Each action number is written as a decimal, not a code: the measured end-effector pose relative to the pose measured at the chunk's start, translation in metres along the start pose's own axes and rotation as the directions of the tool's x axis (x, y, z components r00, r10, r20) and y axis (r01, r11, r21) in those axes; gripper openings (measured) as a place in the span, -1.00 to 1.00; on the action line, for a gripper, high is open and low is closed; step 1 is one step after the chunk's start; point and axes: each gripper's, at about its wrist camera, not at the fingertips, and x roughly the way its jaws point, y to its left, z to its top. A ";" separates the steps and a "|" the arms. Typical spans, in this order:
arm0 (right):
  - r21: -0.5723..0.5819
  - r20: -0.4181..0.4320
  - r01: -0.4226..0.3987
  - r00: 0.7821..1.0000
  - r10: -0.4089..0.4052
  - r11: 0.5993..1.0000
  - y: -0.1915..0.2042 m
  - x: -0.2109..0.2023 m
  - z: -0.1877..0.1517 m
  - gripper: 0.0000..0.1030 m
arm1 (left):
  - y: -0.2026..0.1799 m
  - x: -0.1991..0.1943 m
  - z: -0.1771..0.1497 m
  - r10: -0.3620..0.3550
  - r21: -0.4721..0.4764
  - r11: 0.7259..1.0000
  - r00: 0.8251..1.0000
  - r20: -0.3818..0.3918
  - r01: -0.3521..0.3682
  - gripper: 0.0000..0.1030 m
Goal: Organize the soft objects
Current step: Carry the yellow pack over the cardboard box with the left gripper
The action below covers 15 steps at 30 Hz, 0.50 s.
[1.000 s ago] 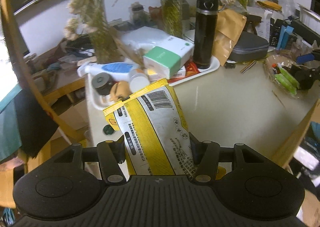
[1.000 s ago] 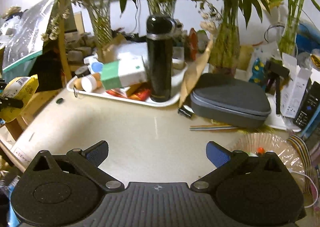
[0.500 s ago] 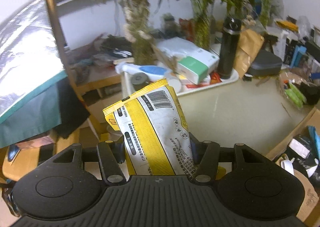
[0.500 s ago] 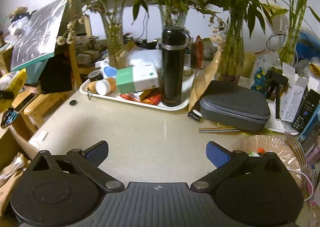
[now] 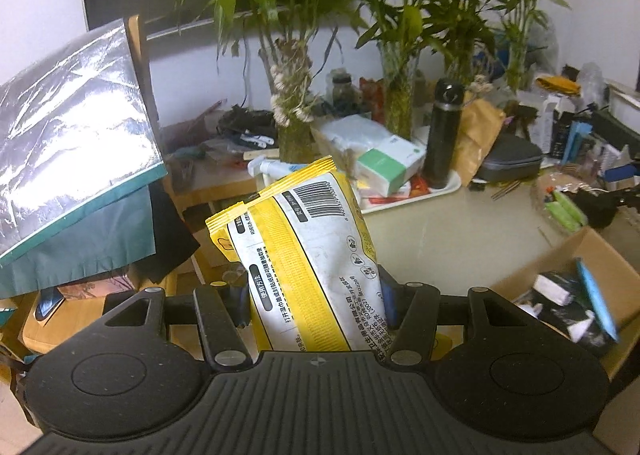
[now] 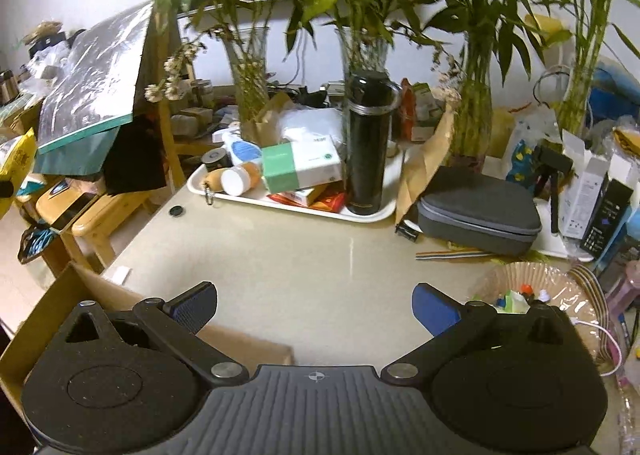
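Observation:
My left gripper is shut on a yellow and white soft packet with a barcode, held upright in the air off the table's left side. The same packet shows at the far left edge of the right wrist view. My right gripper is open and empty, above the beige table near its front edge. A cardboard box with dark contents lies low at the right of the left wrist view; its flap shows in the right wrist view.
A white tray holds a black flask, a green and white box and small bottles. A grey zip case lies right of it. Glass vases with bamboo stand behind. A wooden stool and silver bag are left.
Both grippers have pulled back and up from the table. The left one still holds the packet; the cardboard box has come into view below both.

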 end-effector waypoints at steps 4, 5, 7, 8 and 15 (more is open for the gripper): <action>-0.034 0.007 -0.005 1.000 0.005 0.999 0.012 -0.016 -0.003 1.00 | -0.007 -0.011 -0.005 -0.012 0.011 1.000 1.000 0.014 0.012 0.07; -0.038 0.004 -0.004 1.000 0.004 0.999 0.015 -0.019 -0.004 1.00 | -0.008 -0.014 -0.006 -0.016 0.011 1.000 1.000 0.016 0.016 0.07; -0.048 0.003 -0.006 1.000 0.006 0.999 0.019 -0.025 -0.007 1.00 | -0.013 -0.019 -0.008 -0.023 0.015 1.000 1.000 0.020 0.023 0.07; -0.051 0.003 -0.006 1.000 0.006 0.999 0.021 -0.028 -0.008 1.00 | -0.014 -0.021 -0.010 -0.025 0.017 1.000 0.999 0.021 0.025 0.07; -0.041 0.000 -0.014 1.000 0.014 0.999 0.026 -0.044 -0.025 1.00 | -0.043 -0.032 -0.016 -0.070 0.062 0.996 0.997 0.022 0.068 0.07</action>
